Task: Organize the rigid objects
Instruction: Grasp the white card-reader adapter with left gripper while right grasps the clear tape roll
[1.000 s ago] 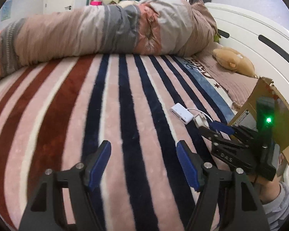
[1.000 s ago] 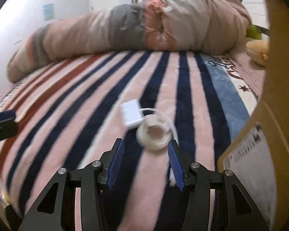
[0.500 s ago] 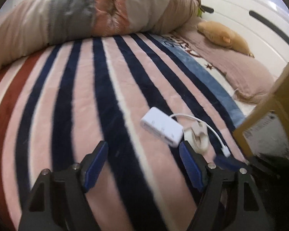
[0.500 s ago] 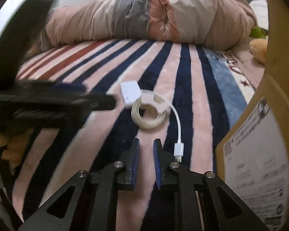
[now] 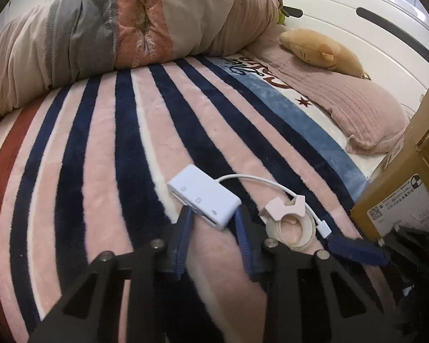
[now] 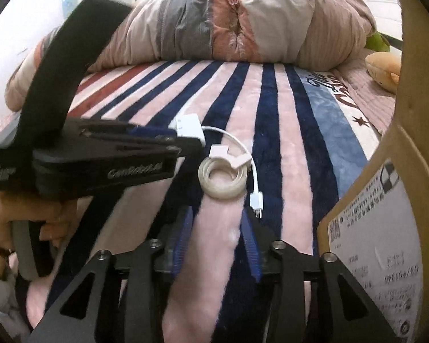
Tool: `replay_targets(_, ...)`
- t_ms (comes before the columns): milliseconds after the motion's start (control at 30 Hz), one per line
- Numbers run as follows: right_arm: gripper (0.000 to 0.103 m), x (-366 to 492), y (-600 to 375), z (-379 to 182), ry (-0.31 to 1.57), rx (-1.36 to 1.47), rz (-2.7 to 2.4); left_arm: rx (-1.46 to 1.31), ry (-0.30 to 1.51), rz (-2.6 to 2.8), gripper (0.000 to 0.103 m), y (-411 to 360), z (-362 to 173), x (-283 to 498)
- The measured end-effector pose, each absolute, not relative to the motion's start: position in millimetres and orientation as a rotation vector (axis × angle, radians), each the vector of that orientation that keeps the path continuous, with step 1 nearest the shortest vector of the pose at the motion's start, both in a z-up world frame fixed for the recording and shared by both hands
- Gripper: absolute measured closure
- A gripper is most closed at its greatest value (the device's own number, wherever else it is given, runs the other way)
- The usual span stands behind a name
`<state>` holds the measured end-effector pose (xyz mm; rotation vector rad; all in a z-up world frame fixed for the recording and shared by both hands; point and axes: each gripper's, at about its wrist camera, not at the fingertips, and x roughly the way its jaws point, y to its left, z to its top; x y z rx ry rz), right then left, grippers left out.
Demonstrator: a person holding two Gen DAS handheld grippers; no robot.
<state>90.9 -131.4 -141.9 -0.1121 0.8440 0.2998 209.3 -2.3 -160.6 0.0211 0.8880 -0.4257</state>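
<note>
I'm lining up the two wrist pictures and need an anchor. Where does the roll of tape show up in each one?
Left wrist view: the roll of tape lies low and right of centre, just right of the left gripper.
Right wrist view: it lies near the centre, above the right gripper.
Shared landmark: the white adapter, whose cable curves past the tape.

White adapter (image 5: pixel 203 198), pink-and-navy striped blanket (image 5: pixel 105 148)
</note>
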Motion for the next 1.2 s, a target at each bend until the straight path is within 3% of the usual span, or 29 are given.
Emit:
replay_targets(33, 0.071, 94.4, -130.2, -140.1, 0.839, -0.116, 0.293, 0.025, 0.893, -0.422, 0.074, -1.5, -159.9, 209.7)
replay_targets(67, 0.071, 98.4, -128.9, -139.2, 0.840, -0.121, 0.286, 0.037, 0.896, -0.413, 0.064, -1.8, -159.4, 210.6)
replay_targets(100, 0.070, 102.1, -127.8, -138.6, 0.841, -0.124, 0.279, 0.052, 0.896, -0.400, 0.045, -2.3, -158.9, 211.8)
replay_targets(167, 0.067, 114.4, -124.6, -140.6, 0.861, -0.137, 0.273, 0.089, 0.881, -0.347, 0.028, -4.0, -157.4, 216.2)
replay_targets(367, 0.067, 137.4, -124.7, -142.9, 0.898, -0.083, 0.280, 0.065, 0.903, -0.354, 0.030, -7.7, -165.1, 238.3)
replay_targets(433, 0.067, 137.2, -123.0, -142.0, 0.900, -0.093, 0.275, 0.073, 0.914, -0.357, 0.043, -9.7, -168.2, 241.6)
replay_targets(500, 0.067, 132.2, -122.8, -138.3, 0.892, -0.103, 0.266, 0.065, 0.911, -0.372, 0.069, -8.1, -165.1, 241.6)
replay_targets(867, 0.067, 115.8, -126.6, -128.0, 0.918, -0.091, 0.315, 0.083, 0.930, -0.351, 0.075, 20.0, -153.9, 209.0)
replay_targets(1200, 0.067, 62.6, -119.0, -107.6, 0.922, -0.111, 0.511, 0.054, 0.985, -0.121, 0.075, 93.7, -141.2, 117.1)
